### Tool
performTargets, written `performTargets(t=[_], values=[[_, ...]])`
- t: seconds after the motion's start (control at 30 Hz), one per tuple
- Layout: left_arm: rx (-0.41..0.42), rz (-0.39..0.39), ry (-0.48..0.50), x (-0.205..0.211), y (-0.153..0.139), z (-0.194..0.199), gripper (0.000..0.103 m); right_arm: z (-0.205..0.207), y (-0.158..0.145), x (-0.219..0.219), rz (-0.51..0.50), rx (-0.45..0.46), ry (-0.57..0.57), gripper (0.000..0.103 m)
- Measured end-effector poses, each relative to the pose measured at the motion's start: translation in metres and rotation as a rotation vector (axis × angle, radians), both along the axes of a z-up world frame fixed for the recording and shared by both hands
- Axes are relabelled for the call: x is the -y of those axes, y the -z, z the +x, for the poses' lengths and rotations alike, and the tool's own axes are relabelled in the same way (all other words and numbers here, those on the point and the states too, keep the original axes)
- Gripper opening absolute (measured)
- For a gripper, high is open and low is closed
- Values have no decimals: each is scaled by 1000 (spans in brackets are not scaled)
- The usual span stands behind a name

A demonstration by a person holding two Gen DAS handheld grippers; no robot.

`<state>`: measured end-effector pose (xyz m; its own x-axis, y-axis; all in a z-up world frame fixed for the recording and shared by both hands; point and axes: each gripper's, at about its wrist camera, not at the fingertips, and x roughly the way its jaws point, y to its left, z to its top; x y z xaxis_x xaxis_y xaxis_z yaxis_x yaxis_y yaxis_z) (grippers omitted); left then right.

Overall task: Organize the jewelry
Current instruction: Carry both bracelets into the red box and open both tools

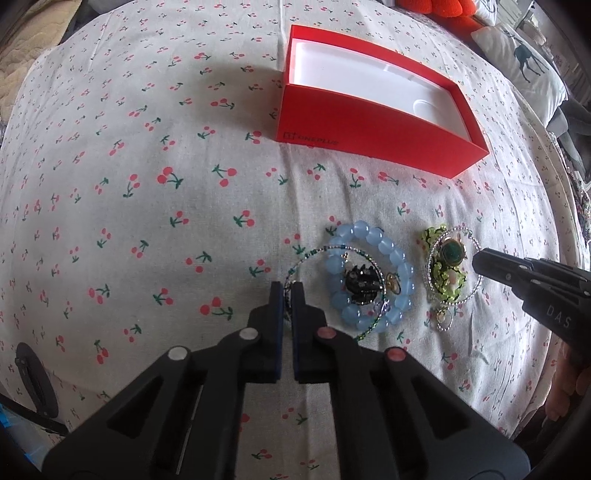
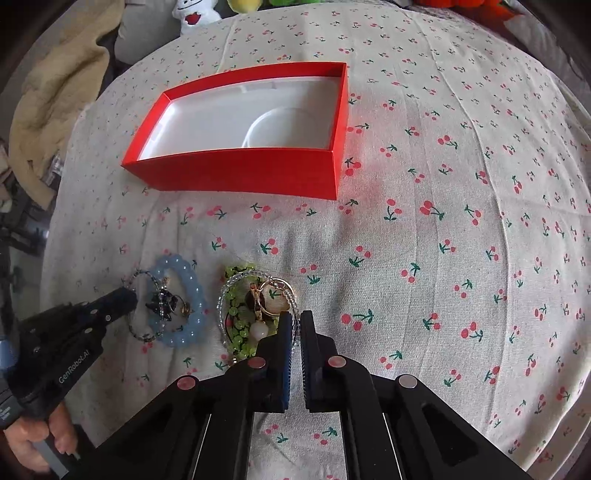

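An open red box (image 1: 369, 136) with a white inner tray lies on the cherry-print cloth; it also shows in the right wrist view (image 2: 240, 173). Two jewelry piles lie in front of it. The left pile has a blue bead bracelet (image 1: 373, 273) (image 2: 184, 302), a thin beaded wire bracelet (image 1: 306, 260) and a dark charm (image 1: 360, 282). My left gripper (image 1: 289, 290) is shut on the thin beaded wire bracelet. The right pile has a green bead bracelet (image 1: 443, 273) (image 2: 238, 321), a clear bead bracelet (image 2: 291, 299) and a gold ring (image 2: 273, 295). My right gripper (image 2: 295, 317) is shut on the clear bead bracelet.
The cherry-print cloth (image 2: 443, 221) covers a bed-like surface. A beige blanket (image 2: 55, 110) lies off the left edge, plush toys (image 2: 195, 14) at the back. A deer-print pillow (image 1: 524, 62) lies at the far right. A black clip (image 1: 35, 384) lies at the left.
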<state>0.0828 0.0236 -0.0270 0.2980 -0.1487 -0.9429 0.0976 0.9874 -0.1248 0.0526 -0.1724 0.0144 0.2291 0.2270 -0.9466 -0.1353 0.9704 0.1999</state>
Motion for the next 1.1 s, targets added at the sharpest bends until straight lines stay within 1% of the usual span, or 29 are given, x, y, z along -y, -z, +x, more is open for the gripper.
performTargets(t=[0.37,0.6,0.87,1.1], values=[[75,-38,12,1,-31,-10,4,-6,-33,15,65,61,1,4],[107,-48,12,3,-43,-9,4,-9,-48,17,95,102,4,4],[138,-71,-22,2,-55,0,4,-4,-61,20,123,136,27,4],[204,-113,-62,2,-72,21,4,8,-79,19,177,197,50,4]])
